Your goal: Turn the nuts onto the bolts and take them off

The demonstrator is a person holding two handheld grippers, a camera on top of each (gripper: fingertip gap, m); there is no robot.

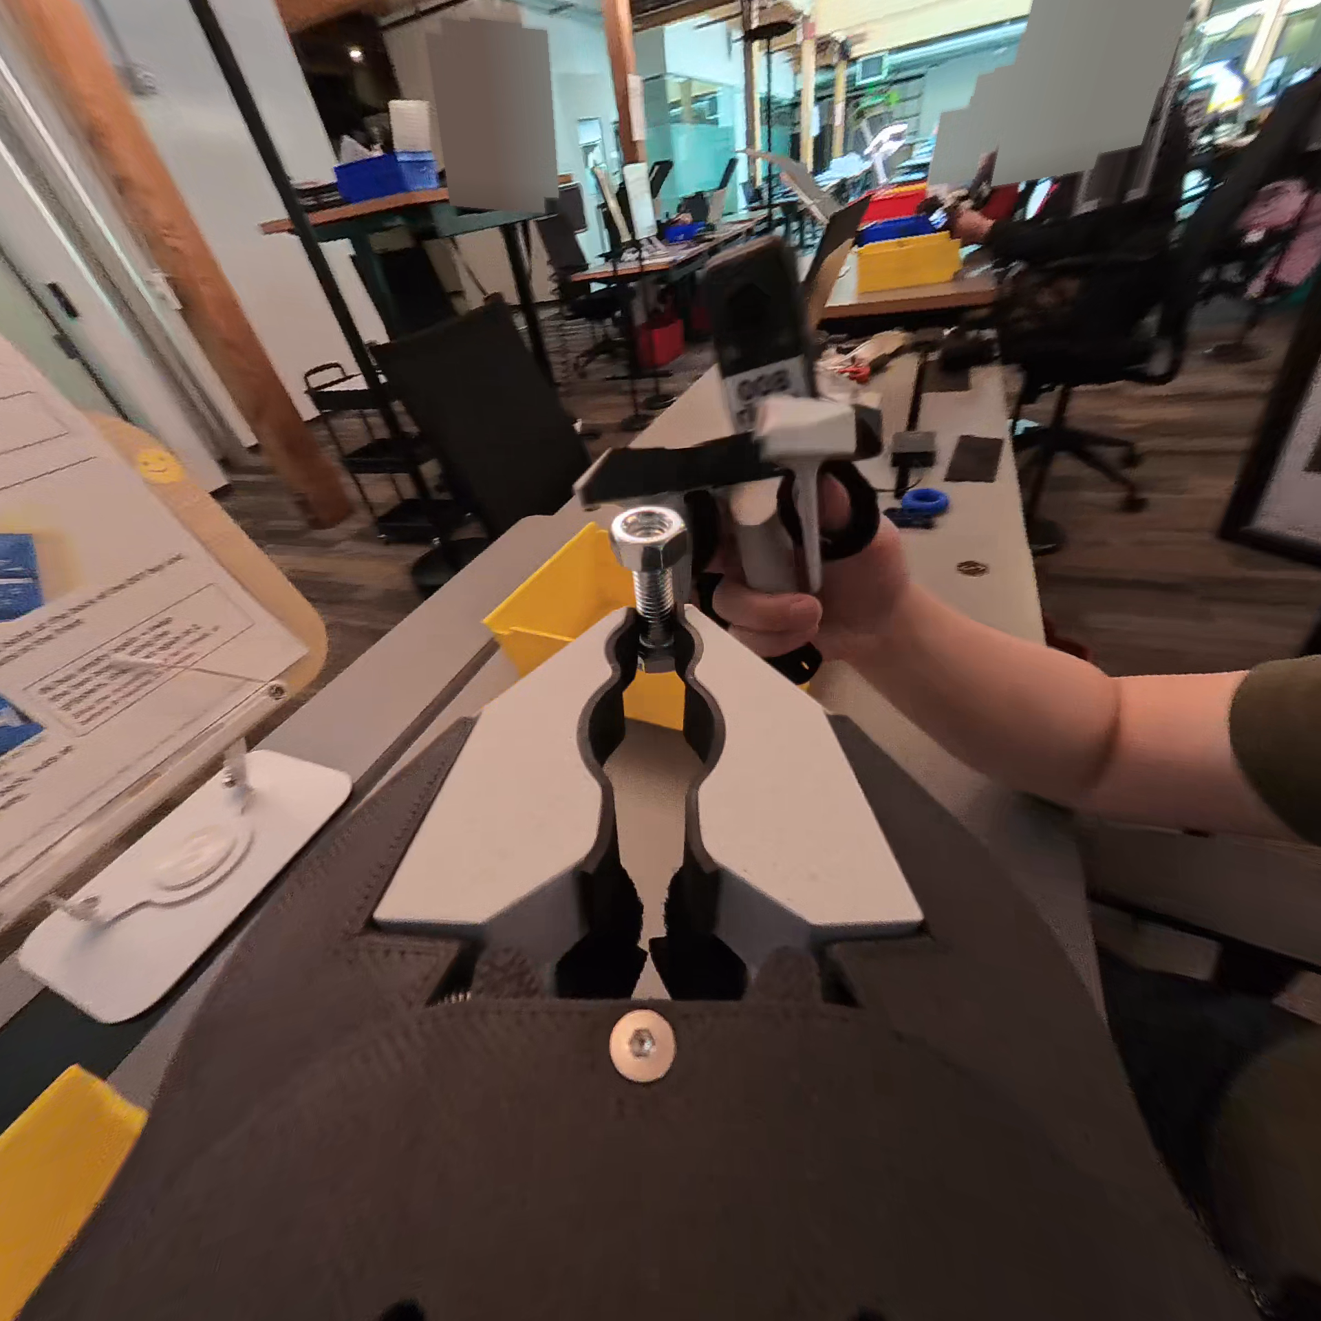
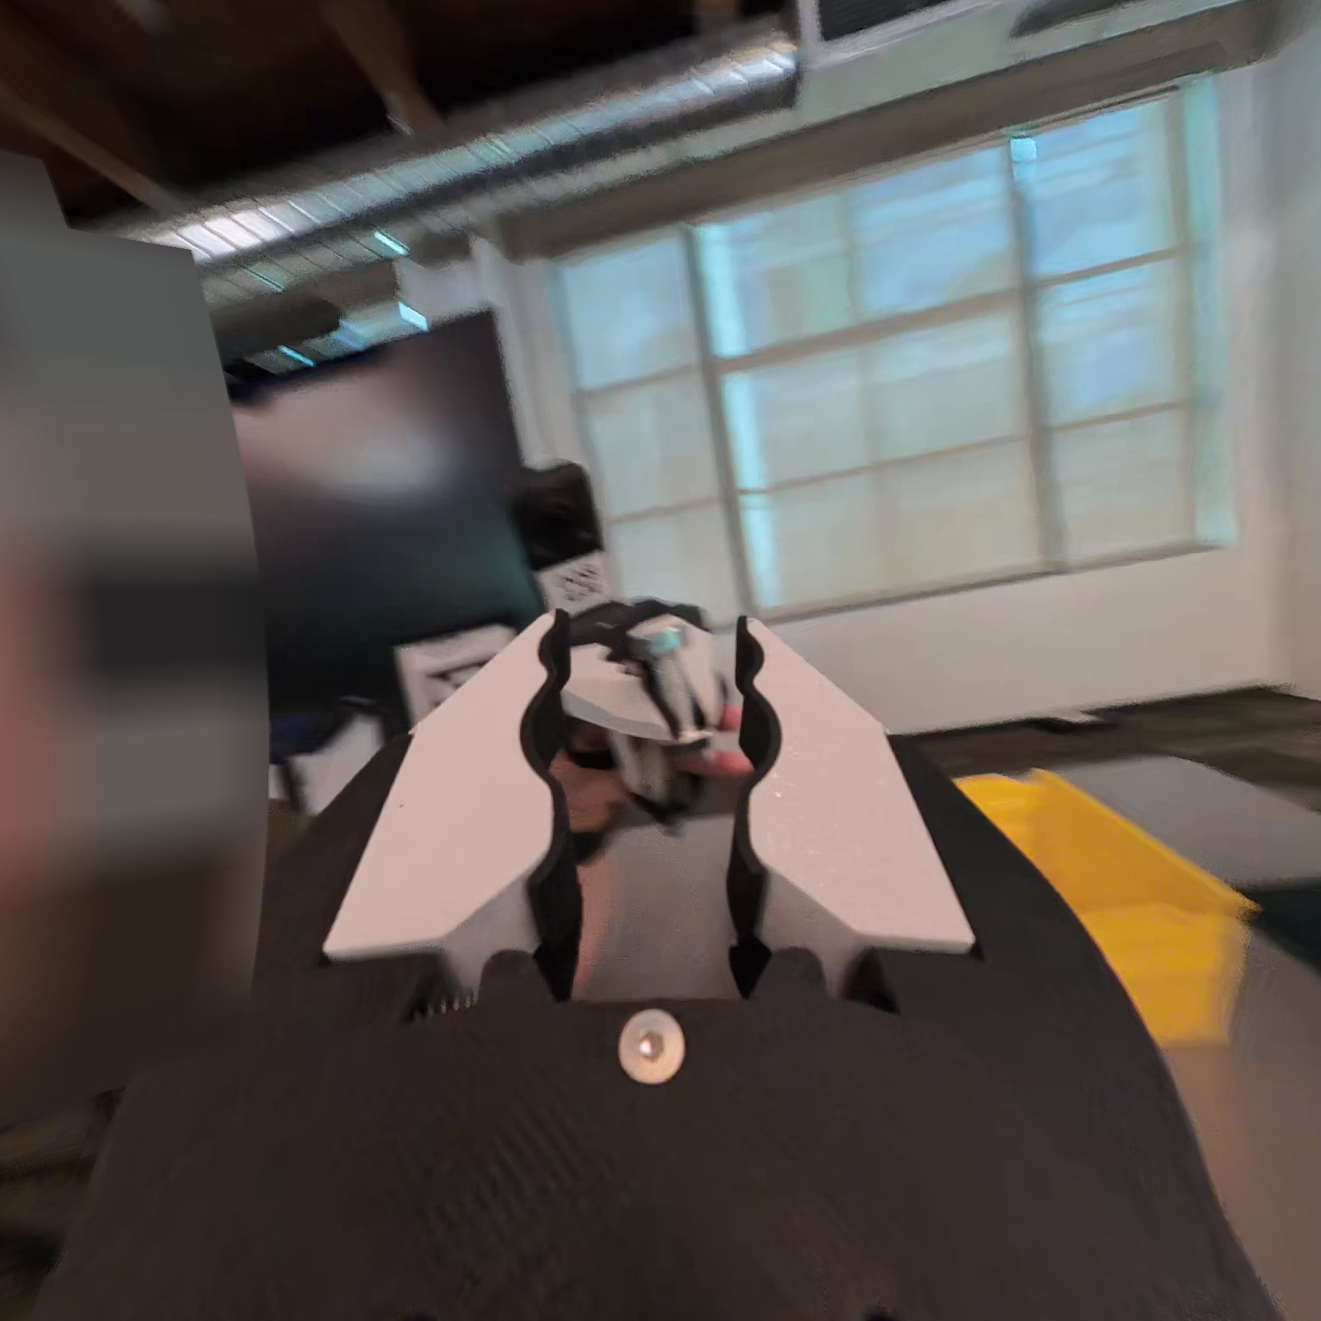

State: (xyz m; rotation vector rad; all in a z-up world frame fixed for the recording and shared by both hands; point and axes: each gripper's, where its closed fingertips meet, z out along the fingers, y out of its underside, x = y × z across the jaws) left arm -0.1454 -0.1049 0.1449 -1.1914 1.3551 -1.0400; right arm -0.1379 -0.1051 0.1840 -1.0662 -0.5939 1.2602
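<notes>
The left gripper (image 1: 654, 643), at the centre of its view, is clamped on the head end of a bolt (image 1: 652, 607) that stands upright, with a nut (image 1: 649, 541) threaded at its top. Just behind, right of centre, a hand (image 1: 808, 593) holds the right gripper (image 2: 647, 675), whose fingers stand apart and empty, over a yellow bin (image 1: 572, 607) on the grey table (image 1: 986, 543).

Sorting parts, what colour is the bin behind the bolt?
Yellow bin, clearest in the left wrist view.
</notes>
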